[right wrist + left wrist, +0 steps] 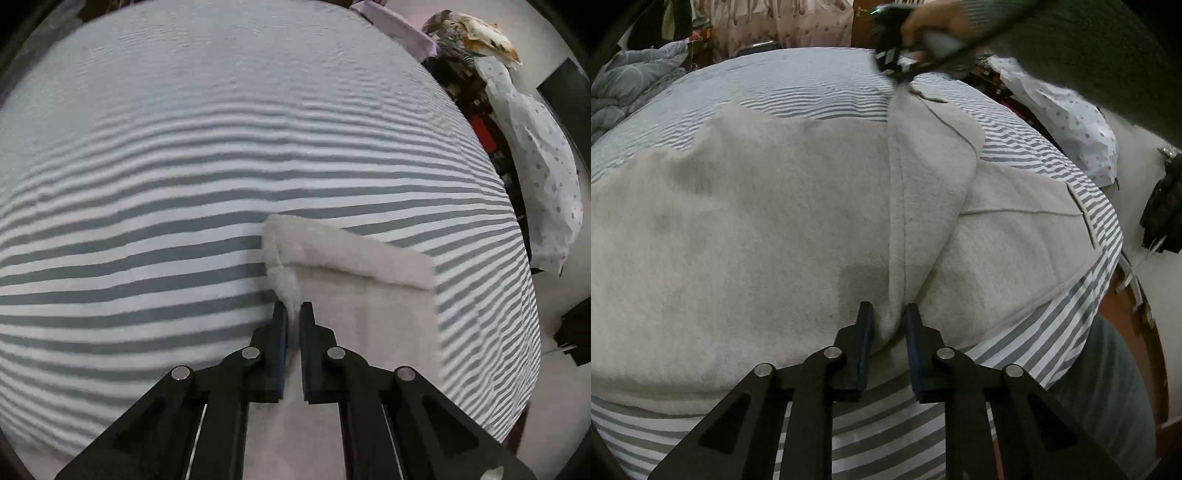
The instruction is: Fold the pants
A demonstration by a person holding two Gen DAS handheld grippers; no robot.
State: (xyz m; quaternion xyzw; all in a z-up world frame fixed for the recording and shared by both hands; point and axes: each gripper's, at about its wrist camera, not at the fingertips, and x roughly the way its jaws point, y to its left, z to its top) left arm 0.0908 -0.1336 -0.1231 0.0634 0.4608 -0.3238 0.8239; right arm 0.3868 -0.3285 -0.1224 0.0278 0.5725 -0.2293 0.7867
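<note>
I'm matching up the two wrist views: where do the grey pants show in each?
Left wrist: pants fill the middle, pinched by the left hand-held gripper.
Right wrist: only a hem end, centre-right, pinched by the right hand-held gripper.
Shared landmark: the striped bedsheet.

A home bedroom: a bed under a grey-and-white striped sheet (221,155) fills the view, a crumpled blue-grey quilt (624,85) at ten o'clock, pink patterned curtains (775,22) at twelve, white dotted fabric (543,177) heaped at two o'clock.
</note>
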